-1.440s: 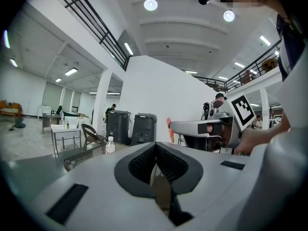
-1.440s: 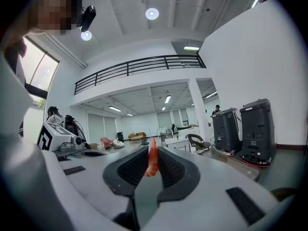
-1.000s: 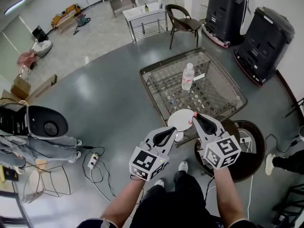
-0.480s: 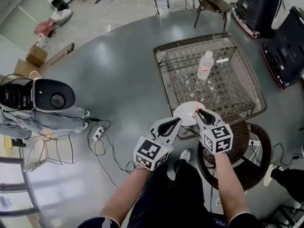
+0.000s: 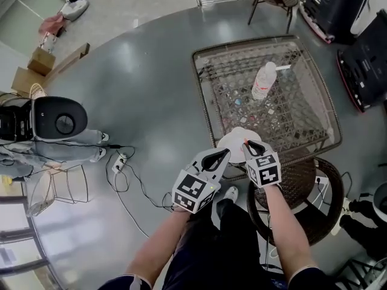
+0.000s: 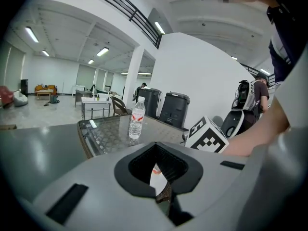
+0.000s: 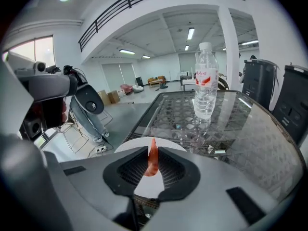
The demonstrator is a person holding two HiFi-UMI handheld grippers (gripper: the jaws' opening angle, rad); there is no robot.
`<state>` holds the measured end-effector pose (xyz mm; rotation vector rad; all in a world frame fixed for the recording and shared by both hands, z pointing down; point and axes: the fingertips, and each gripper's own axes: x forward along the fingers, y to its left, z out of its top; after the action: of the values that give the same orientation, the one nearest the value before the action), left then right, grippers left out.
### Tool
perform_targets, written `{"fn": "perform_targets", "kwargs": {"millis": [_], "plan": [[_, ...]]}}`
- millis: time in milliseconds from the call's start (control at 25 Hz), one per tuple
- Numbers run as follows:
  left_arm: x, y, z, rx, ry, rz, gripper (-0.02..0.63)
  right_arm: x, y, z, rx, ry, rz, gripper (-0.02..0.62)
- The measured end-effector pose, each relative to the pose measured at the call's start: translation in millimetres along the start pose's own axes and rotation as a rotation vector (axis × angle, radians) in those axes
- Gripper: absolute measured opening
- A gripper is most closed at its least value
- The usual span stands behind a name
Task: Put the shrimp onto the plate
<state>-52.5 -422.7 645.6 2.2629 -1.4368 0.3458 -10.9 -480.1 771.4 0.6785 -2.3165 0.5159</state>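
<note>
Two grippers hang at the near side of the white round plate (image 5: 231, 147), which sits at the near edge of the glass-topped wicker surface (image 5: 296, 116). The right gripper (image 5: 246, 142) has its jaws clamped on the small orange-red shrimp (image 7: 152, 159), held upright above the plate's near right rim; whether it touches the plate I cannot tell. The left gripper (image 5: 226, 153) waits just at the plate's near left, jaws drawn together with nothing between them. A clear plastic water bottle (image 5: 263, 81) stands well beyond the plate. To finish well, the shrimp should probably be carried in over the plate's middle and brought low before the jaws part, so it cannot roll off the rim. The plate itself should not be nudged, as it lies so close to the edge. Compared with one second ago, the right gripper's marker cube (image 5: 264, 174) shows smaller, which suggests that the gripper has gone down toward the plate. The shrimp keeps to the plate's right rim, and the left gripper has hardly moved.
</note>
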Motion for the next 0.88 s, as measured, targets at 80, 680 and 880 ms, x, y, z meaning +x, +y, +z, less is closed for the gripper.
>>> {"fn": "perform_targets", "kwargs": {"millis": [80, 680, 880], "plan": [[6, 6, -8, -0.01, 0.022, -0.005, 0.009, 10, 0, -5, -0.022, 0.036, -0.009, 0.064], [27, 30, -28, -0.048, 0.096, -0.118, 0.009, 49, 8, -24, -0.082, 0.221, -0.064, 0.064], [28, 33, -28, -0.056, 0.098, -0.149, 0.009, 51, 11, -23, -0.073, 0.231, -0.083, 0.064]]}}
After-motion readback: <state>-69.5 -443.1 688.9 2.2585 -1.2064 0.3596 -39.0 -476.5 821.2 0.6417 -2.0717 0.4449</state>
